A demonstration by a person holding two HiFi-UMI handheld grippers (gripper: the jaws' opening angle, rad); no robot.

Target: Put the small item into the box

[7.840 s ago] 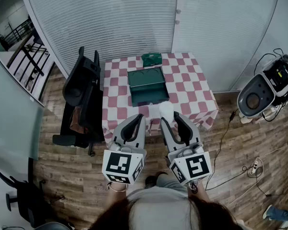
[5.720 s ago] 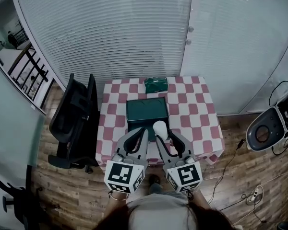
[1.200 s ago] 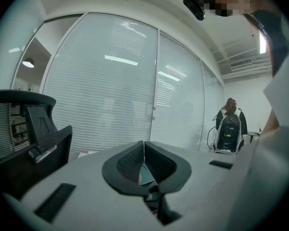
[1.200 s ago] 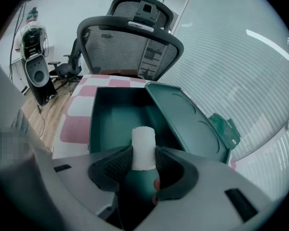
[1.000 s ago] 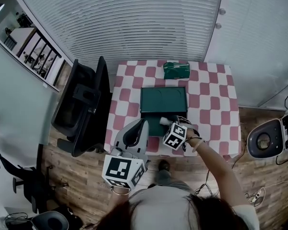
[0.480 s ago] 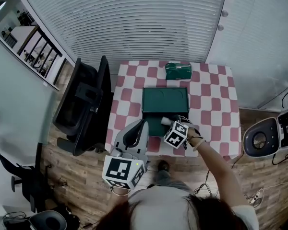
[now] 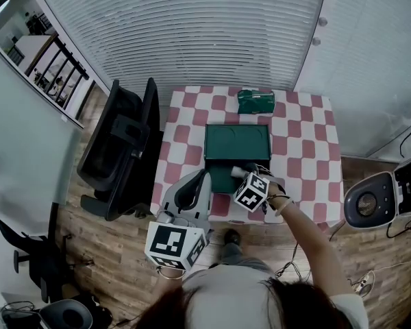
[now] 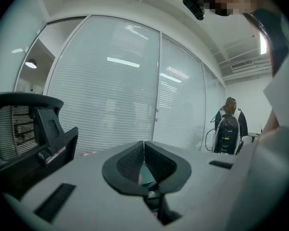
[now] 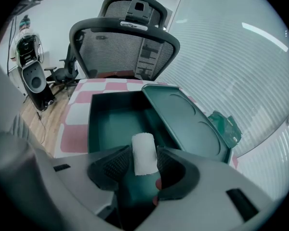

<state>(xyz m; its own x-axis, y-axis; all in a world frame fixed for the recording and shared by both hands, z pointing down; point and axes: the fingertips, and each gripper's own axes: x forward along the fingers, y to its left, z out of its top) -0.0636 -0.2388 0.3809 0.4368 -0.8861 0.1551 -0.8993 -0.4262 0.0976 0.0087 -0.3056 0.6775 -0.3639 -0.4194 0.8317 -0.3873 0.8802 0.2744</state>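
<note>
The green box lies open on the checked table, its base nearest me and its lid folded back behind it. A small white roll stands between the jaws of my right gripper, low over the box base. Those jaws stand wide, with the pads close on either side of the roll. My left gripper hangs at the table's near edge, shut with nothing in it.
A small green packet lies at the table's far edge. A black office chair stands against the table's left side. A white machine and cables sit on the wooden floor to the right.
Over several seconds my right gripper carried the white roll from the table's near edge to above the box base. In the last second it has barely moved. The left gripper has stayed put.
</note>
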